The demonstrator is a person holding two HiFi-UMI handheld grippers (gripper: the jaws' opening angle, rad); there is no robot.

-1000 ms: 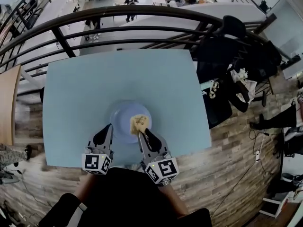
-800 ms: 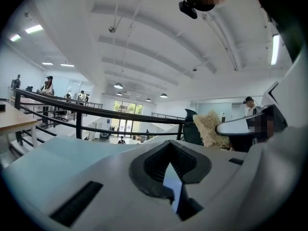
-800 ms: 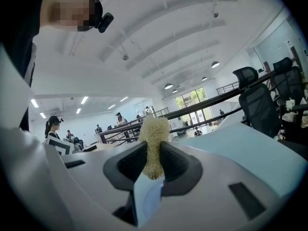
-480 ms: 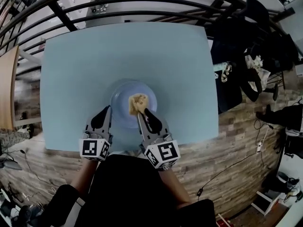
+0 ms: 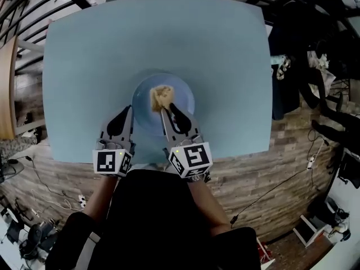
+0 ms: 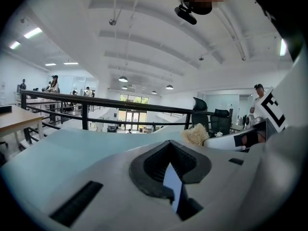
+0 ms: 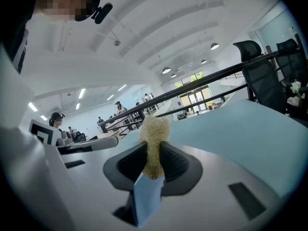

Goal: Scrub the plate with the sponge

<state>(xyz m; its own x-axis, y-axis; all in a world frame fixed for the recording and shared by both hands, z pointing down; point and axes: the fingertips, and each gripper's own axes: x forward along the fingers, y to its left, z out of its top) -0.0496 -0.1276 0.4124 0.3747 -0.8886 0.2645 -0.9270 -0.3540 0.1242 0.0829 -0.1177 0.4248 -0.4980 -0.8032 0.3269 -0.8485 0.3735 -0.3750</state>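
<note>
Right gripper (image 5: 162,110) has its jaws clamped on the sponge (image 5: 160,97), which stands pinched upright between the pads in the right gripper view and juts beyond the tips. Left gripper (image 5: 126,112) has its jaws together with nothing seen between them; its tip lies at the plate's left rim, touching or just beside it, I cannot tell which.

From the head view, the pale blue plate (image 5: 181,97) sits toward the near edge of the table (image 5: 101,38), about midway between its left and right edges. The sponge rests on the plate's middle.

Scrubbing looks to be under way, since sponge and plate are in contact. No foam, water or dirt shows on the plate, so how much has been covered cannot be judged. The outer ring near the rim likely remains to be worked.
</note>
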